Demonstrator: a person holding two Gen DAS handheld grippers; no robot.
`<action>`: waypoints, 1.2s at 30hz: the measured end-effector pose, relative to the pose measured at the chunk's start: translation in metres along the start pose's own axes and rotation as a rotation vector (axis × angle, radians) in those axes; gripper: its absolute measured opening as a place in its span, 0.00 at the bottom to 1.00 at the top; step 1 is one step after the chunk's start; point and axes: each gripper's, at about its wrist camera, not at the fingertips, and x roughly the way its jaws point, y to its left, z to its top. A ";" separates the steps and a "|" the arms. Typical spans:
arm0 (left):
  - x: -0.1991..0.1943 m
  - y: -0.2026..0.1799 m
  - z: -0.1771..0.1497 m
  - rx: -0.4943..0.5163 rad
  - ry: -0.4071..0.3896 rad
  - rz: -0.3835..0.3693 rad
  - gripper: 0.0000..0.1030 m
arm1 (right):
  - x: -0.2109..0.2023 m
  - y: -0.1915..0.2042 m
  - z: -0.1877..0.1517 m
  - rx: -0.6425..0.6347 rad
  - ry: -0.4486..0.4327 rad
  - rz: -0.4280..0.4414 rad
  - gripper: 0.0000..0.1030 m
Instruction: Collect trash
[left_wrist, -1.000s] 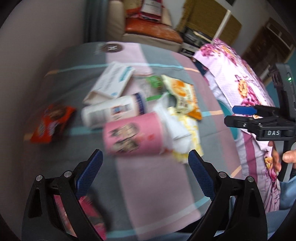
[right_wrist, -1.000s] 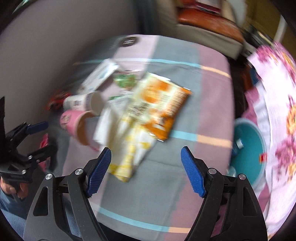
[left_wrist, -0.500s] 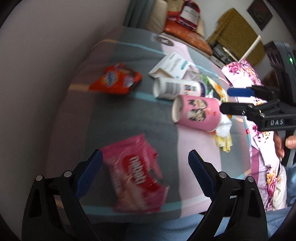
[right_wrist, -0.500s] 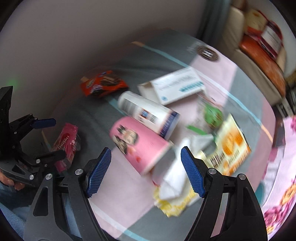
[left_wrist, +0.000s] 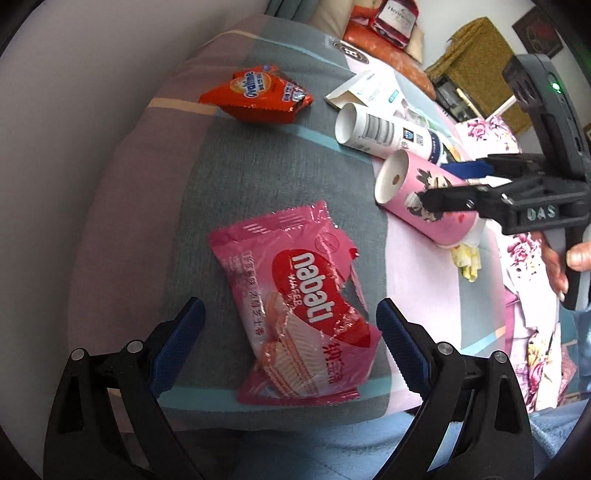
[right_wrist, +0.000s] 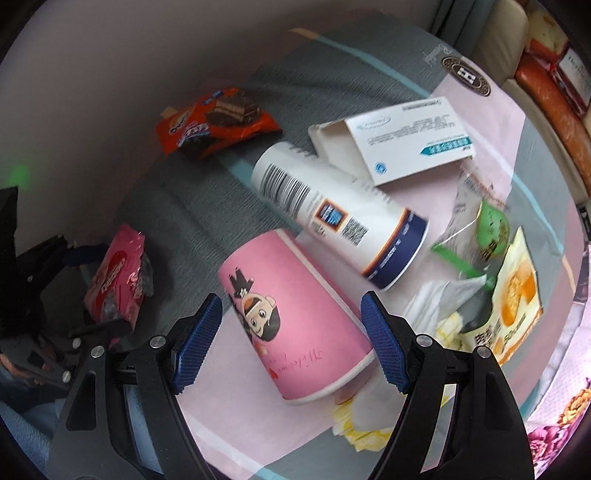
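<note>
Two wrist views of litter scattered on a striped bedspread. Left wrist view: the left gripper points steeply down with its jaws apart, straddling a pink wafer wrapper that lies flat on the grey stripe; neither blue pad touches it. Beyond it lie an orange snack packet, a white paper cup on its side, and a pink paper cup with its closed base turned toward the lens. This view alone shows the right gripper from the side, its jaws on either side of the pink cup's wall, and part of the hand on its handle. Right wrist view: the right gripper's jaws stand wide apart over the pink cup, whose cartoon print faces up; the pads are clear of it. Only here are the items behind the cups legible: a white carton with one end flap open, a green-printed clear bag, a yellow-orange pouch, crumpled white tissue and a yellow scrap partly beneath the pink cup's rim. The white cup lies touching the carton and just beside the pink cup. At the left edge, the left gripper appears dark and partly out of frame, with the wafer wrapper between its fingers. A floral cloth borders the bedspread at lower right.
</note>
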 end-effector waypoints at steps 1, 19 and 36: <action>0.000 0.000 0.000 0.000 0.000 0.000 0.91 | 0.000 0.001 -0.001 0.001 0.005 0.008 0.72; 0.002 -0.015 -0.003 0.077 -0.013 0.083 0.58 | -0.008 0.009 -0.005 0.112 -0.066 0.140 0.55; -0.015 -0.040 0.028 0.057 -0.081 0.008 0.44 | -0.088 -0.077 -0.057 0.403 -0.318 0.198 0.55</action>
